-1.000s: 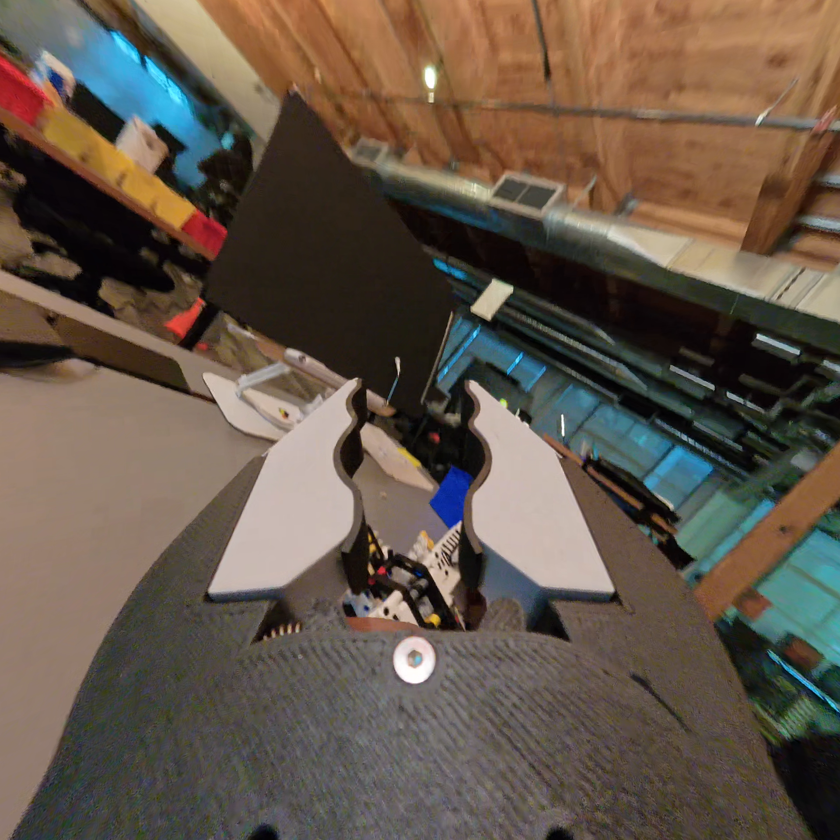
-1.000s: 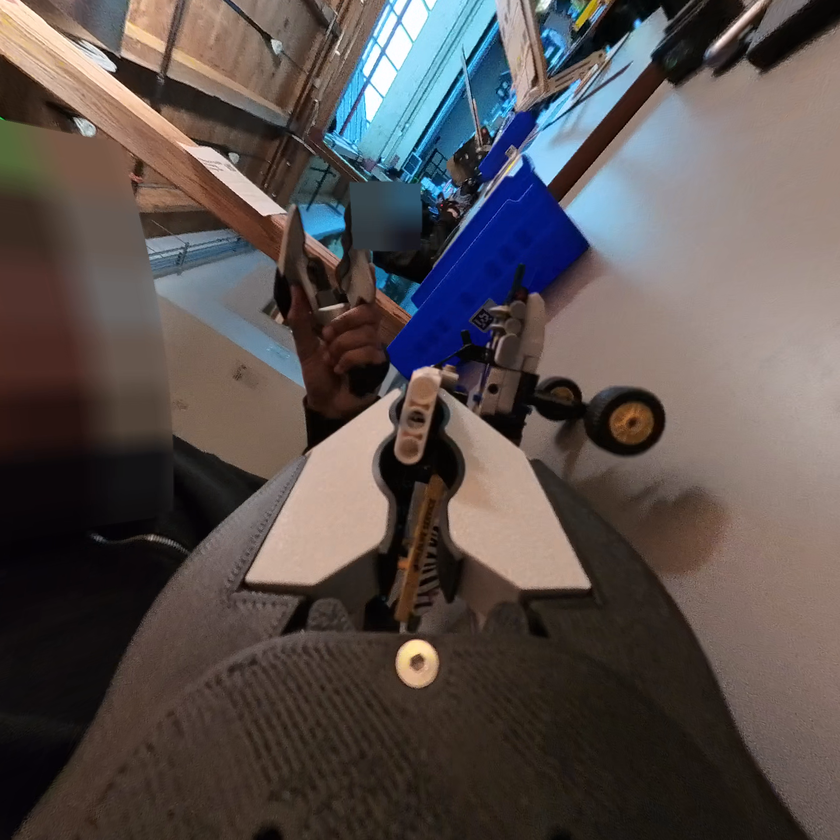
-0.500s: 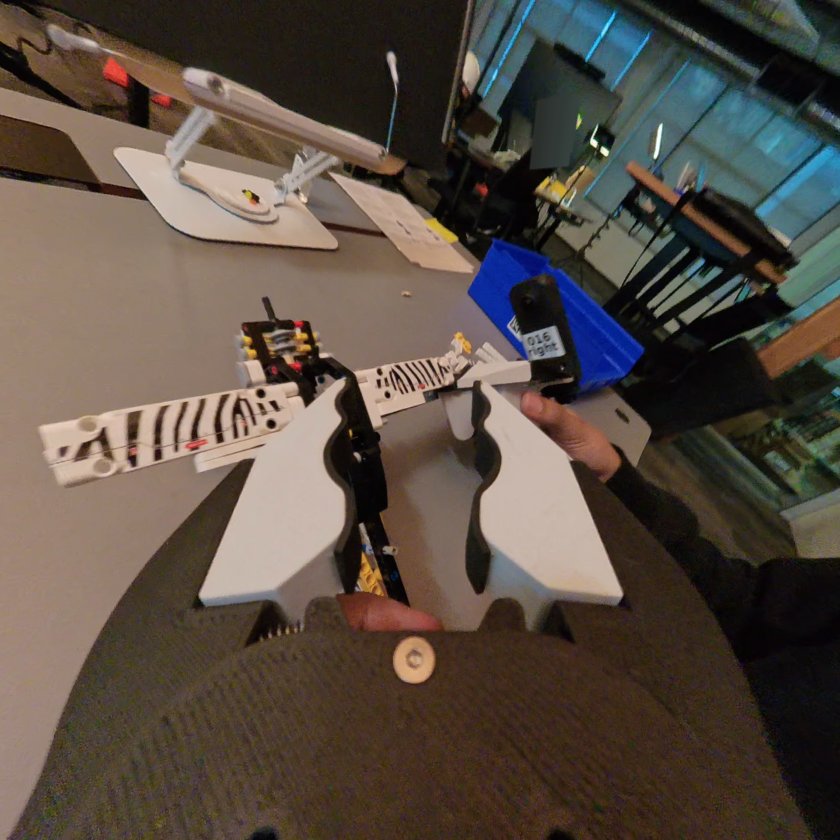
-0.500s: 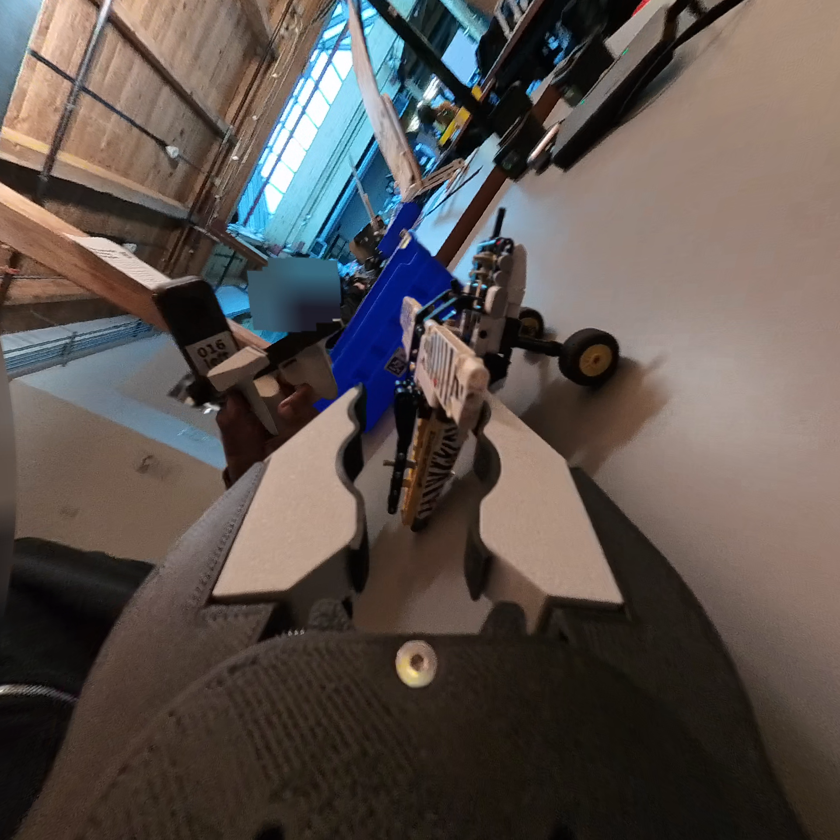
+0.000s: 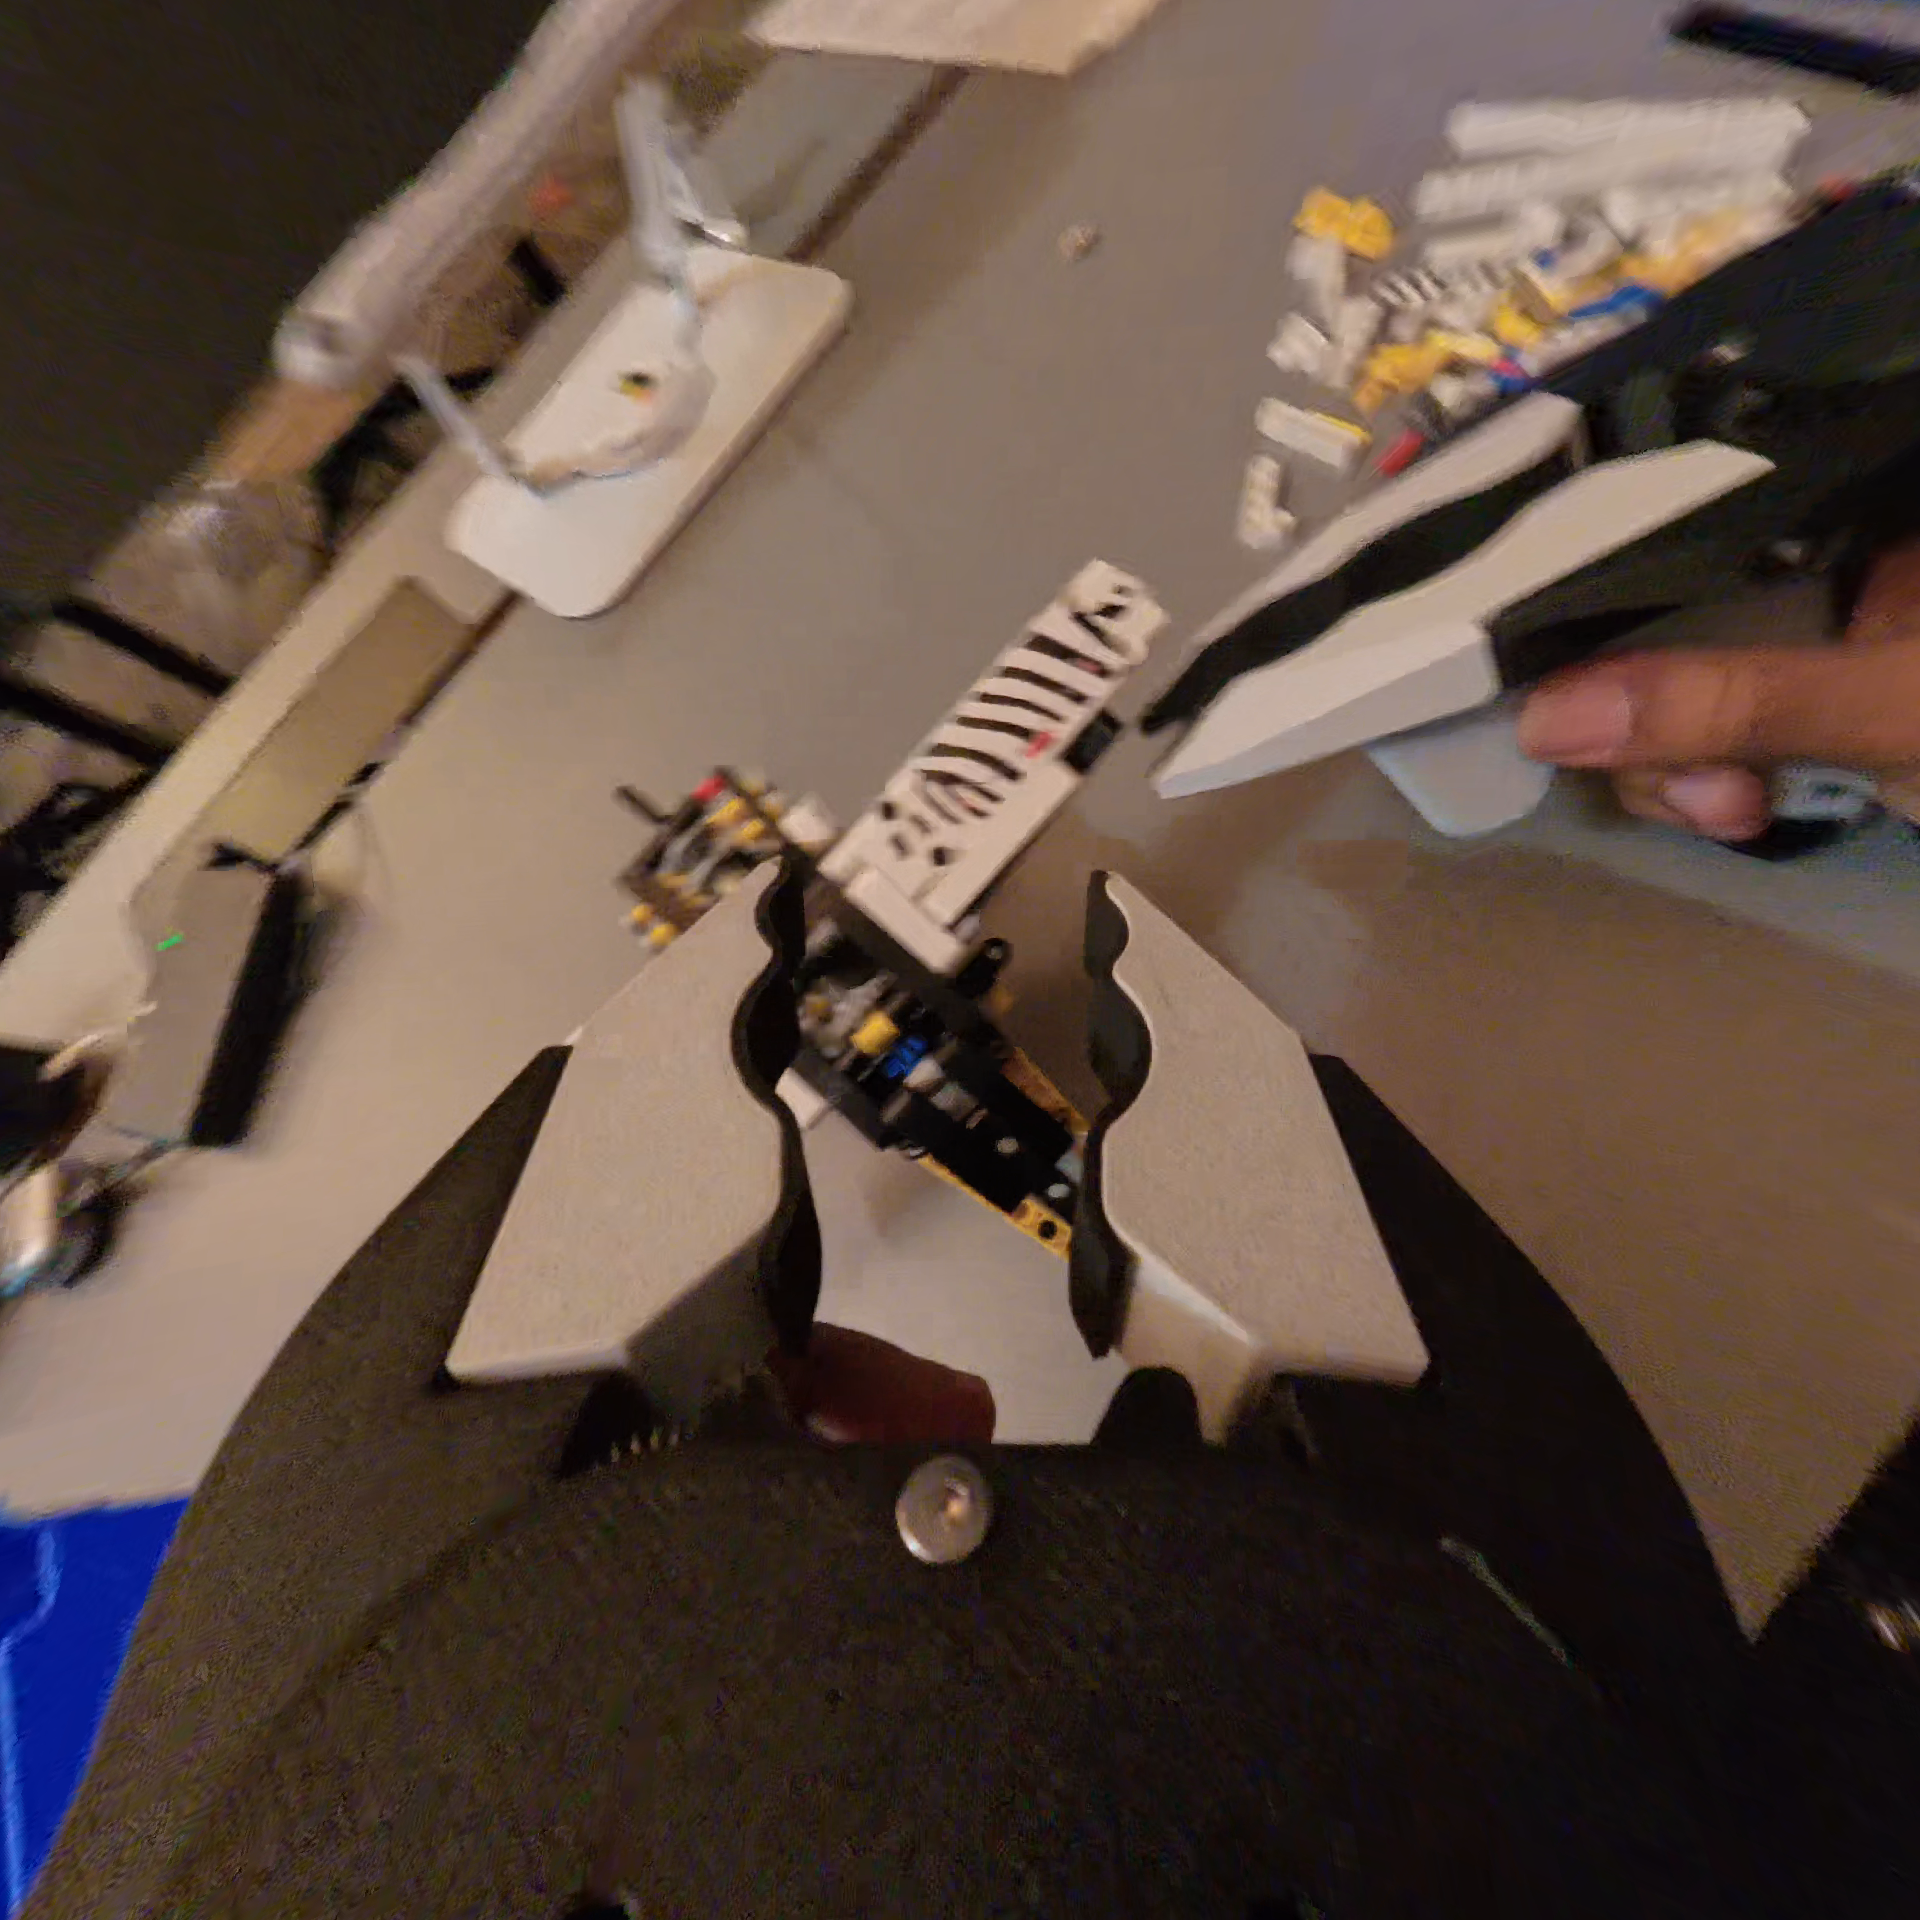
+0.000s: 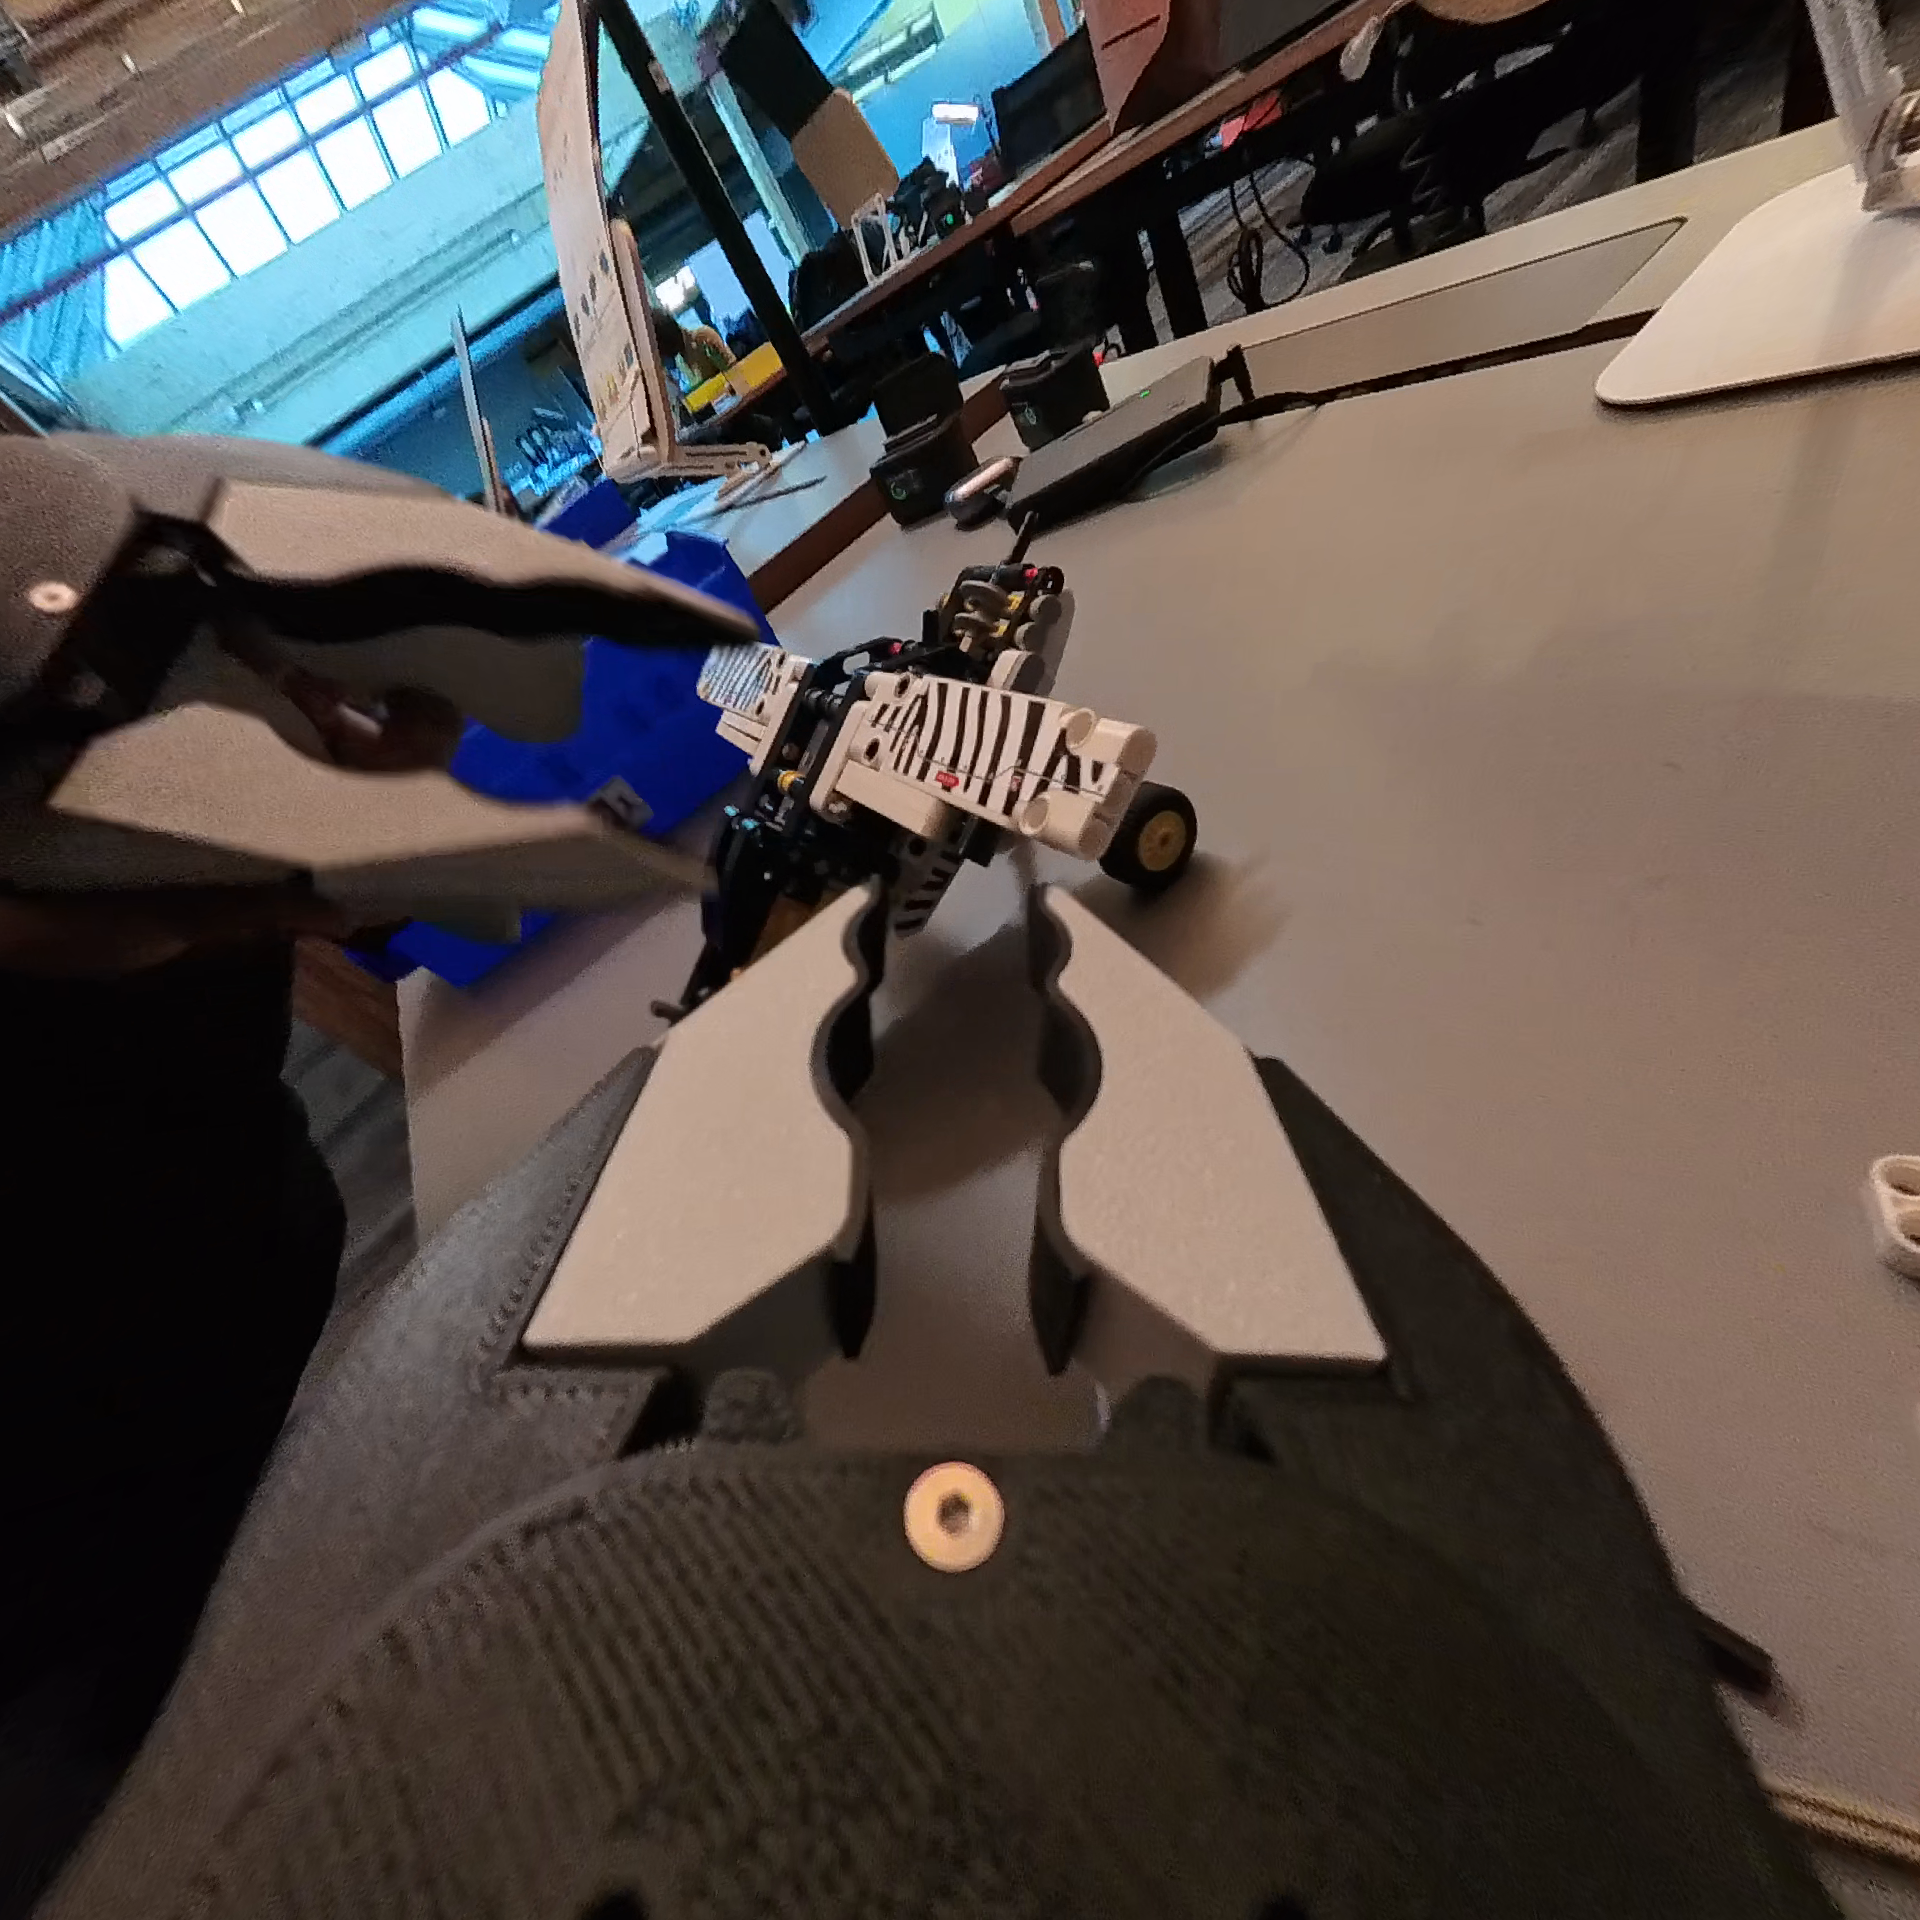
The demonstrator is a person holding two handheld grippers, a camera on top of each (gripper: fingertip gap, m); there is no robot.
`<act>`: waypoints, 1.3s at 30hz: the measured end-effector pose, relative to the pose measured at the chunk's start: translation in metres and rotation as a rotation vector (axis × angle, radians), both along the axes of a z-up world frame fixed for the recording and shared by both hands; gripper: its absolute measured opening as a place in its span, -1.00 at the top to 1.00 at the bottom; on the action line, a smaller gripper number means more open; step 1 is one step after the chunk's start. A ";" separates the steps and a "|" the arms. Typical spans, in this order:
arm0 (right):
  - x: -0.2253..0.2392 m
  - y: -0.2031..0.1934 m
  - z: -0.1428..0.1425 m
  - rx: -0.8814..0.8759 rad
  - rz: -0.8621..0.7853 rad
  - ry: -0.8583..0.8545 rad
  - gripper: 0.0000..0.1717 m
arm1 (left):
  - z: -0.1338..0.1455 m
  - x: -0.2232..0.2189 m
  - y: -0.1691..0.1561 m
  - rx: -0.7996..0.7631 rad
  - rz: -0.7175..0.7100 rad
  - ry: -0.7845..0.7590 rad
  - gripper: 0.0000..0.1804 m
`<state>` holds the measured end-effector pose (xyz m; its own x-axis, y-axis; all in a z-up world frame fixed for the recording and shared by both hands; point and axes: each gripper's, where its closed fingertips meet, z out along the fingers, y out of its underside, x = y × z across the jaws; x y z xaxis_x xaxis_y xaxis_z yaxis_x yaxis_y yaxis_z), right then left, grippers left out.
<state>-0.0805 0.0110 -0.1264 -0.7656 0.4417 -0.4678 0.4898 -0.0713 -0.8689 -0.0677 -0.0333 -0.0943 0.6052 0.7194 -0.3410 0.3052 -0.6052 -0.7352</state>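
In the left wrist view, motion blur is softening the loose building pieces (image 5: 1455, 260) and the white stand (image 5: 644, 447). The zebra-striped model (image 5: 997, 769) is being partly hidden behind the left gripper (image 5: 935, 894). A small white piece (image 6: 1896, 1226) is being cut off at the right edge.

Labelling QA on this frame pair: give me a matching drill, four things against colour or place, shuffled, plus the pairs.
Things:
1. model's wing panel
2. bin
3. model's wheel hub
4. pile of loose bricks

Descriptions:
A. solid blue, at the table edge
B. yellow, inside a black tyre
C. white with black stripes
D. scattered on the table behind the right gripper

Pairs: 1-C, 2-A, 3-B, 4-D
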 end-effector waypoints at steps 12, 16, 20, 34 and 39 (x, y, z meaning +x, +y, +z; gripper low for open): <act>-0.021 -0.008 0.001 -0.049 -0.030 -0.061 0.92 | -0.045 -0.034 0.005 -0.368 -0.218 -0.178 0.38; -0.034 -0.007 0.004 -0.066 -0.018 -0.095 0.92 | -0.042 -0.048 0.003 -0.406 -0.239 -0.171 0.61; -0.051 -0.004 0.009 -0.072 -0.026 -0.098 0.94 | -0.036 -0.058 0.006 -0.334 -0.221 -0.158 0.63; -0.050 0.002 0.000 0.003 -0.048 -0.074 0.93 | -0.040 -0.062 0.011 -0.126 0.002 -0.176 0.58; -0.043 0.000 -0.007 -0.004 -0.008 -0.127 0.94 | -0.040 -0.064 0.009 -0.119 0.046 -0.153 0.57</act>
<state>-0.1234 0.0108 -0.1332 -0.6970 0.4449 -0.5624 0.5950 -0.0791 -0.7999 -0.1319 -0.0240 -0.1340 0.6236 0.7076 -0.3323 0.4370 -0.6680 -0.6023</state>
